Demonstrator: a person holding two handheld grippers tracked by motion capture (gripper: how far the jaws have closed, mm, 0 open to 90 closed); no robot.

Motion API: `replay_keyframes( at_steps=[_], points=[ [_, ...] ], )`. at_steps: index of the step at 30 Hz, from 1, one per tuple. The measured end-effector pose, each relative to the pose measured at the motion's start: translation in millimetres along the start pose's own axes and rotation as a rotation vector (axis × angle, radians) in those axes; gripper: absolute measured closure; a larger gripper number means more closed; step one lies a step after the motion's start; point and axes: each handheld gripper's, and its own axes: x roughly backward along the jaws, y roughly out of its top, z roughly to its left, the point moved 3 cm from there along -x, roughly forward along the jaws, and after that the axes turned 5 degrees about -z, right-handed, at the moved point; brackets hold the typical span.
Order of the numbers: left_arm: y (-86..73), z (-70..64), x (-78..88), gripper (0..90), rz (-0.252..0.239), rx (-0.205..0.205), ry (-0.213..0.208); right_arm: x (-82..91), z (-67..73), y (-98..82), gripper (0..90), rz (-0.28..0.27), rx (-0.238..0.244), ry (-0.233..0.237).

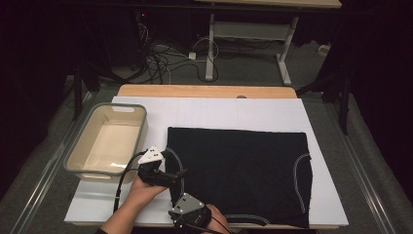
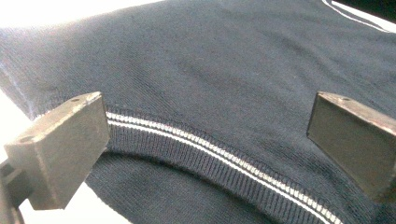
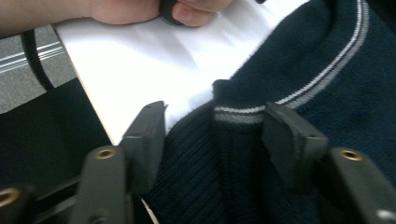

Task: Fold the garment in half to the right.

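Note:
A dark navy knit garment (image 1: 238, 170) with white-striped trim lies flat on the white sheet (image 1: 219, 109). At the garment's near left edge, my left gripper (image 2: 210, 135) hovers with its jaws wide apart over a curved striped band (image 2: 224, 156), touching nothing. My right gripper (image 3: 212, 126) is at the near left corner of the garment. Its jaws stand on either side of the ribbed hem (image 3: 224, 163), and the pads are not pressing on the cloth. In the high view, the left gripper (image 1: 168, 175) sits just above the right gripper (image 1: 187, 209).
A grey and cream bin (image 1: 141, 117) stands on the sheet's left side, close to my left hand (image 1: 141, 187). The table's near edge runs right under the right gripper. Cables and table legs lie on the floor beyond the wooden tabletop (image 1: 204, 91).

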Motion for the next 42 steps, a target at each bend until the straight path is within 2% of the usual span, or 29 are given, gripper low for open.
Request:
replay_keyframes(
  at_steps=[11, 15, 20, 28, 36, 40, 42],
  points=[
    [-0.2, -0.4, 0.8, 0.0, -0.008, -0.001, -0.004, 2.7, -8.3, -0.6, 71.2, 0.005, 0.03, -0.026],
    [-0.2, -0.4, 1.0, 0.0, -0.008, -0.001, -0.005, 3.3, -12.1, -2.7, 75.3, -0.019, -0.002, -0.012],
    [-0.4, -0.6, 1.3, 0.0, -0.012, -0.002, -0.004, 3.8, -16.8, -5.6, 76.7, -0.053, -0.036, 0.016],
    [-0.6, 0.0, 2.1, 0.0, -0.022, 0.009, 0.001, 4.3, -18.1, -8.3, 76.8, -0.074, -0.067, 0.025],
    [0.2, 2.5, 1.3, 0.0, -0.012, 0.035, 0.019, 4.6, -18.6, -9.1, 76.8, -0.077, -0.067, 0.026],
    [1.4, 1.9, 0.0, 0.0, 0.007, 0.03, 0.033, 4.5, -18.9, -9.4, 76.8, -0.081, -0.068, 0.028],
    [2.1, 2.7, -1.0, 0.0, 0.01, 0.044, 0.032, 4.5, -18.7, -9.5, 76.8, -0.083, -0.066, 0.026]
  ],
)
